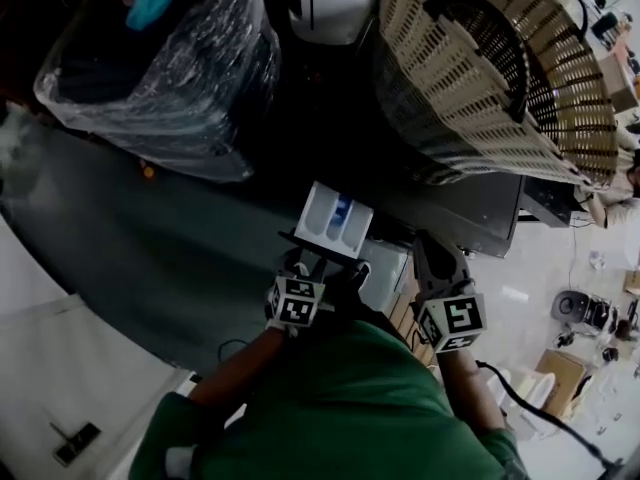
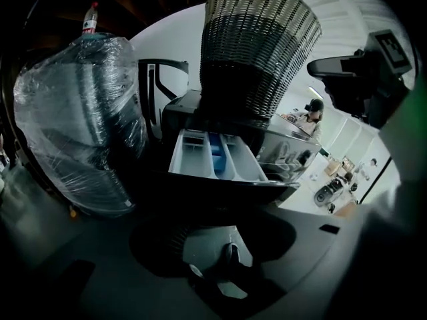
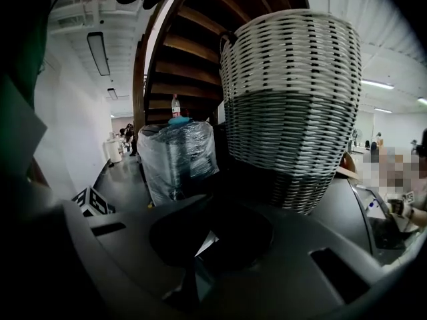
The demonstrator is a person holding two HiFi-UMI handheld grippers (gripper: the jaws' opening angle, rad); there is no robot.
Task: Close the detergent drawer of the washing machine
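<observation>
Detergent drawer (image 1: 334, 220) open, blue insert (image 1: 340, 211) inside

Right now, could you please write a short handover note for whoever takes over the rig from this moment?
Left claw: open, empty, right at the detergent drawer's front panel; I cannot tell if it touches.
Right claw: off to the drawer's right, nothing visibly held; too dark to tell whether it is open or shut.
Drawer: pulled out of the washing machine, compartments showing.
Done: nothing yet.
Left to do: push the drawer in until it sits flush.
</observation>
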